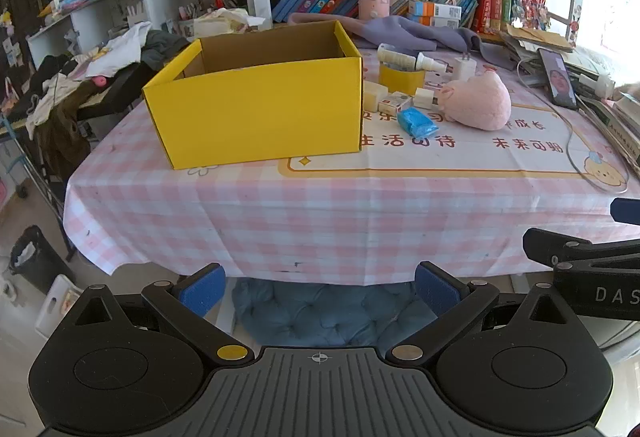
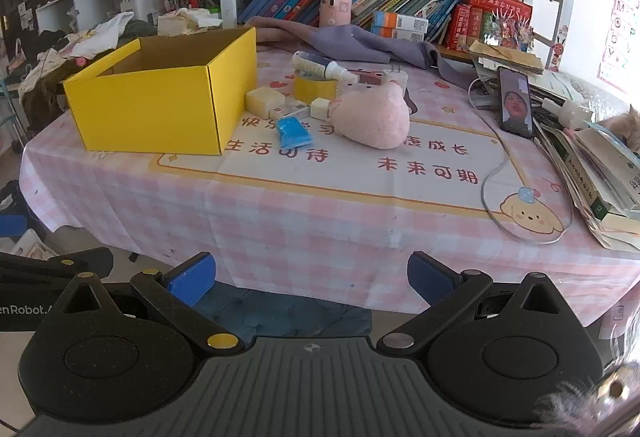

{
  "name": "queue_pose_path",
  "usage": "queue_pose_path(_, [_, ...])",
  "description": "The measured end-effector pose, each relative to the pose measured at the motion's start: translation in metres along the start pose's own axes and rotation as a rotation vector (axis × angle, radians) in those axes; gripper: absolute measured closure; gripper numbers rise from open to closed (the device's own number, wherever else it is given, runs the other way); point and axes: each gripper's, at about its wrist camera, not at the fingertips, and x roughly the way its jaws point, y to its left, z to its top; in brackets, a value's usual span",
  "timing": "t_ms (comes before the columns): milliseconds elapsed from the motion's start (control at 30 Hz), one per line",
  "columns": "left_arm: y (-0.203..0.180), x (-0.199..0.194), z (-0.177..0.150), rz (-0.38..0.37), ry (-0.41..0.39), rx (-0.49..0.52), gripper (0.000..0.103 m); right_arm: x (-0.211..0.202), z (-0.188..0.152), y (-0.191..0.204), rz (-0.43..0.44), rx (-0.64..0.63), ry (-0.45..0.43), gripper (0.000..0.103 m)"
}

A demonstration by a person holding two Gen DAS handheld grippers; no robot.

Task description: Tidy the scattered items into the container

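Observation:
An open yellow cardboard box point(image 1: 256, 109) point(image 2: 156, 101) stands on the pink checked table; no contents show from this low angle. To its right lie a pink plush toy point(image 1: 476, 101) point(image 2: 374, 117), a blue packet point(image 1: 416, 121) point(image 2: 293, 132), a roll of yellow tape point(image 1: 401, 77) point(image 2: 315, 88) with a white spray bottle point(image 1: 408, 59) point(image 2: 324, 67) across it, a white charger point(image 1: 464, 67) point(image 2: 396, 77) and several small cream boxes point(image 1: 394, 100) point(image 2: 265, 101). My left gripper point(image 1: 318, 291) and right gripper point(image 2: 310, 279) hover open before the table's front edge, holding nothing.
A phone point(image 2: 515, 101) with its cable point(image 2: 494, 177) lies at the right beside stacked books and papers point(image 2: 592, 173). A purple cloth point(image 2: 360, 41) and bookshelves stand behind. A blue cushioned chair point(image 1: 320, 313) sits under the table edge. Clothes pile up at the left.

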Motion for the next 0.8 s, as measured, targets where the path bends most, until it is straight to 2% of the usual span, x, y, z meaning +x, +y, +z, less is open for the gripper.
queue_pose_path(800, [0.0066,-0.0008,0.0029,-0.001,0.002,-0.004,0.001,-0.0025,0.0037,0.0029,0.015,0.000,-0.018,0.002])
